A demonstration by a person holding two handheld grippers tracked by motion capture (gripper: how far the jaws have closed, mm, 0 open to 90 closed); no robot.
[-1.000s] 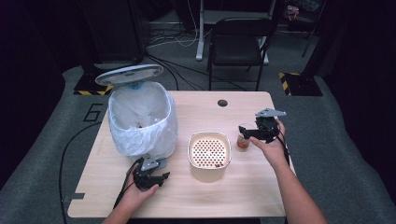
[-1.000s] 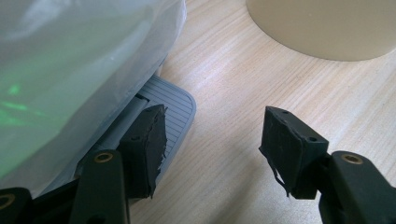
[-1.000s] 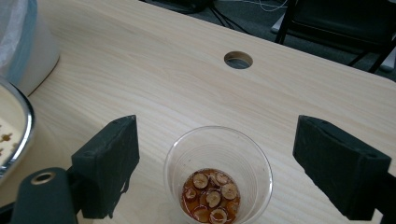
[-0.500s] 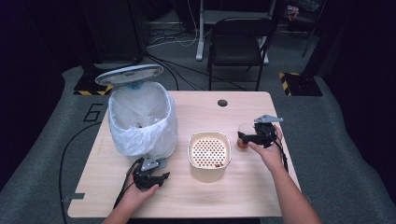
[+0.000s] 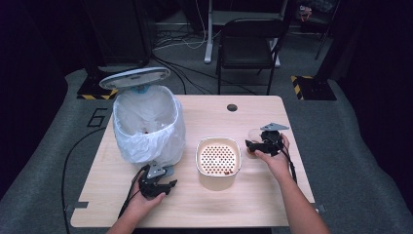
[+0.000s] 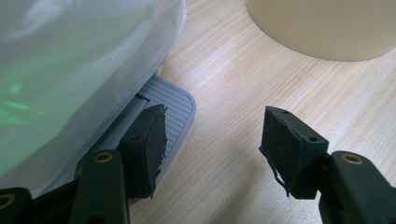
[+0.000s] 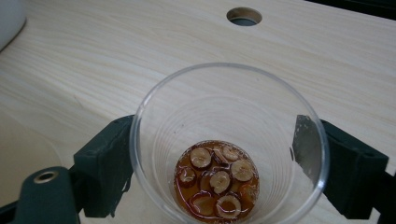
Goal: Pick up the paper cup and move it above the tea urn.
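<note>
So the right gripper (image 7: 212, 172) has its jaws on either side of a clear plastic cup (image 7: 229, 140), pads pressed against the wall from what the right gripper view shows, so I'd call it held. The cup sits on the table (image 5: 204, 117) toward the right side, just right of the cream strainer bowl (image 5: 218, 162). At its bottom there's a shallow pool of brownish liquid with sliced dried fruit rings (image 7: 215, 181).

Handling-wise: thin clear plastic like that is probably very light and flexes easily, so too much squeeze will likely buckle the wall, and too little lets it slip since it's smooth. Gripping mid-wall across the widest part, like it's doing, seems sensible to me. The liquid means it should stay upright until it's over wherever it gets poured, or it'll slosh.

The left gripper (image 6: 212, 144) is spread wide with nothing between the jaws, resting low on the table next to the grey foot pedal (image 6: 170, 100) of the bin (image 5: 146, 122), which is lined with a white bag and has its lid up.

Room to move: the tabletop around the cup looks bare, though the cup is fairly near the right edge, so I wouldn't swing outward. The strainer bowl is near on the inner side, and there's a cable hole (image 7: 243, 16) farther back. The bin is well apart, across the bowl.
</note>
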